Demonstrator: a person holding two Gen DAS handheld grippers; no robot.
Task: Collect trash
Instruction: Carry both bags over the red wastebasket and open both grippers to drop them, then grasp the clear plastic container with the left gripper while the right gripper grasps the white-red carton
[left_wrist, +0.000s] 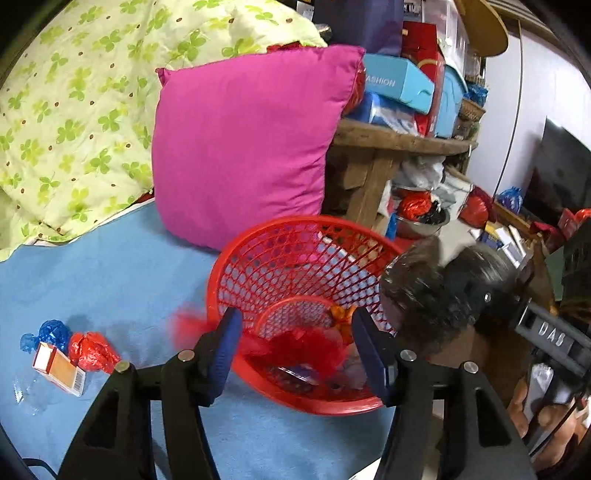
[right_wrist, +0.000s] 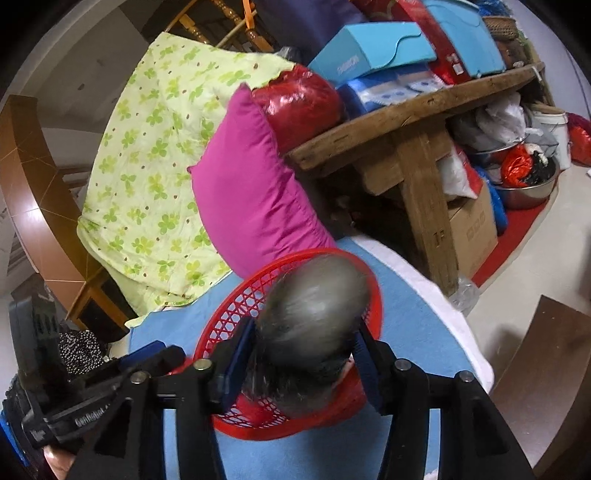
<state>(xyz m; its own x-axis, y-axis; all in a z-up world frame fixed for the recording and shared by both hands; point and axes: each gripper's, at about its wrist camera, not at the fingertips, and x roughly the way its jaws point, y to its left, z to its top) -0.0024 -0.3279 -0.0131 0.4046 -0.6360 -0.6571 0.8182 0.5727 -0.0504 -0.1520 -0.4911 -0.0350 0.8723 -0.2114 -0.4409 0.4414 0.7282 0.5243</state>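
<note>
A red mesh basket lies tilted on the blue sheet. My left gripper stands open over its rim. A crumpled red wrapper, blurred, is loose between the fingers inside the basket. An orange wrapper lies deeper in. My right gripper is open above the same basket. A blurred grey-black plastic bag fills the gap between its fingers, and the pads do not clamp it. On the sheet to the left lie a blue wrapper, a red wrapper, a small orange carton and clear plastic.
A pink pillow leans behind the basket beside a green clover quilt. A wooden table piled with boxes stands to the right, with bowls and bags under it. The bed's edge drops to the floor at right.
</note>
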